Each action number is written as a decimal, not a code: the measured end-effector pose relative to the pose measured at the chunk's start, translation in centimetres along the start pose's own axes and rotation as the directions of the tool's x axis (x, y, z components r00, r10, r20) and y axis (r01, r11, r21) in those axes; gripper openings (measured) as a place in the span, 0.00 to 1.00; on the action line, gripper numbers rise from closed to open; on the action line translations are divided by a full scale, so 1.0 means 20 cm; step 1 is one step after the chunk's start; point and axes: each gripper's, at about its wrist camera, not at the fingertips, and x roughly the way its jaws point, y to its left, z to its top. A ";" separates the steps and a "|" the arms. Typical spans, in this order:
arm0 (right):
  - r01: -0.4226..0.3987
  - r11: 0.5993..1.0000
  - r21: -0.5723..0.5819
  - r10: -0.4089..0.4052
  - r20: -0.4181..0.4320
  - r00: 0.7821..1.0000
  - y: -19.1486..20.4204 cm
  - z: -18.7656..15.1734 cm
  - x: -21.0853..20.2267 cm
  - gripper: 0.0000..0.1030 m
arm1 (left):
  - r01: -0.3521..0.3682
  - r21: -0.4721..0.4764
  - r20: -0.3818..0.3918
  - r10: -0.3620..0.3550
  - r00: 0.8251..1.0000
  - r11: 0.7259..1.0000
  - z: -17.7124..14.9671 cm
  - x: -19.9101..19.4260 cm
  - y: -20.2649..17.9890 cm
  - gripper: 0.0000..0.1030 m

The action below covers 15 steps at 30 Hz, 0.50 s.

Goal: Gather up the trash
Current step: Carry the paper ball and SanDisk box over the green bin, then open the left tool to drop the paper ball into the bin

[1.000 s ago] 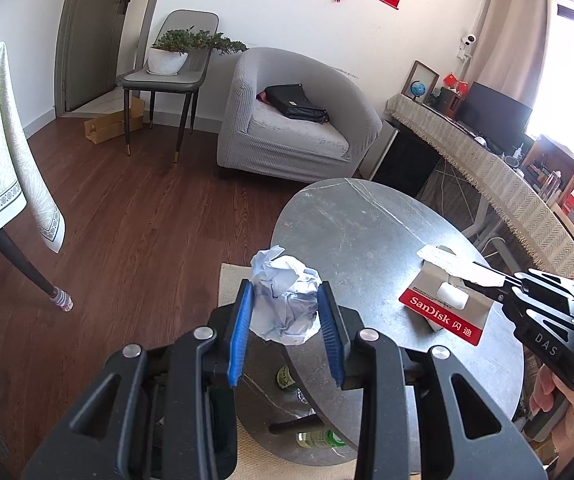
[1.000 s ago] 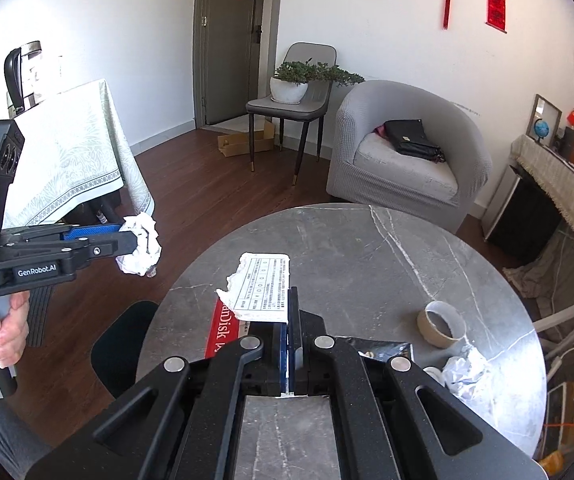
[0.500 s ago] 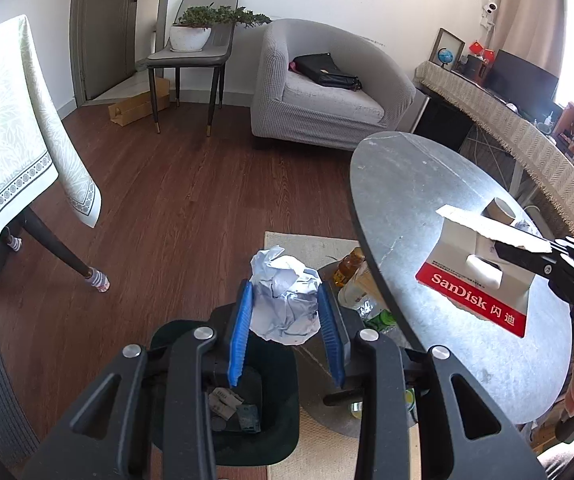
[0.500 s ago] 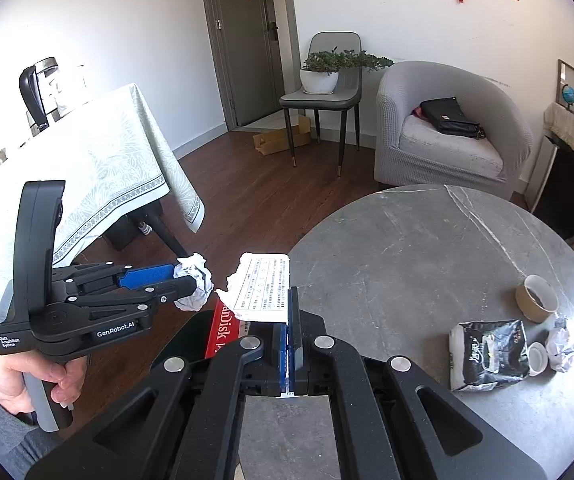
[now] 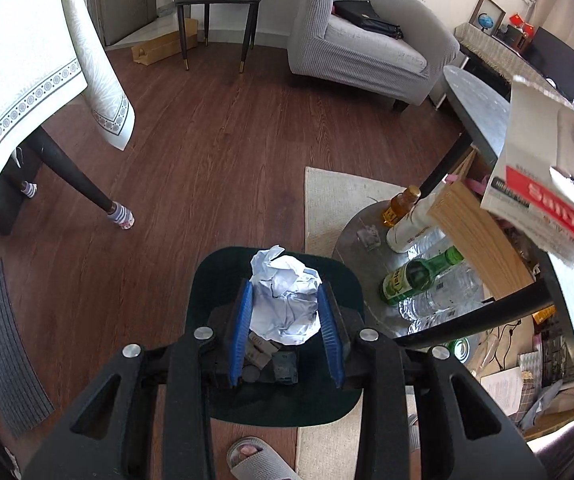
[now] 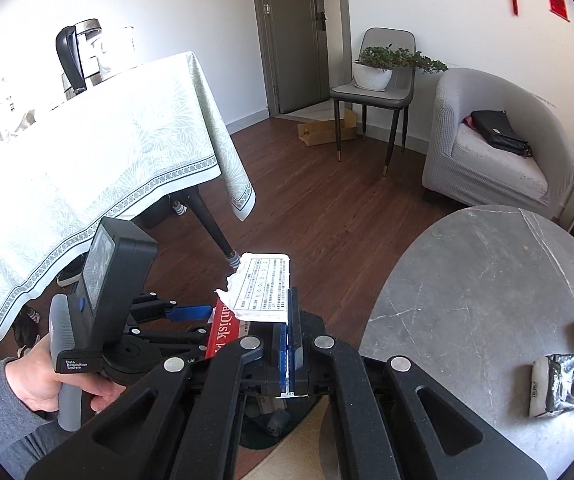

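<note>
Wood floor (image 5: 215, 152), bin (image 5: 351, 280) under left gripper (image 5: 285, 312) pinching paper ball (image 5: 285, 304); right gripper (image 6: 290, 344) clamped on torn box (image 6: 265, 294) beside table (image 6: 487, 280).

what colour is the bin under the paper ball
Dark green bin, seen best in the left wrist view, directly below the white paper ball.

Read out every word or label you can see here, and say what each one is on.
"SanDisk", partly cut off: red band of the torn card pack.
"Data Acquisition System": left tongs handle.
Table of print on the pack's white flap: too small.
Green bottle label: blurred.
Foil packet print: unreadable.
</note>
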 end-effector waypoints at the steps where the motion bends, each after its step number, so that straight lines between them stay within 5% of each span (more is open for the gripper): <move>1: 0.001 1.000 -0.002 -0.001 -0.005 1.000 0.01 0.00 0.02 0.00 | 0.000 0.000 -0.018 0.000 1.000 1.000 -0.02 0.02 0.01 0.34; 8: -0.006 1.000 -0.004 0.006 -0.036 0.999 0.06 0.03 0.10 0.00 | 0.004 -0.002 -0.114 -0.004 0.993 1.000 -0.09 0.12 0.06 0.41; 15: -0.001 1.000 -0.026 -0.001 -0.083 0.997 0.12 0.02 0.20 0.00 | 0.000 -0.024 -0.103 -0.003 0.995 1.000 -0.11 0.08 0.15 0.42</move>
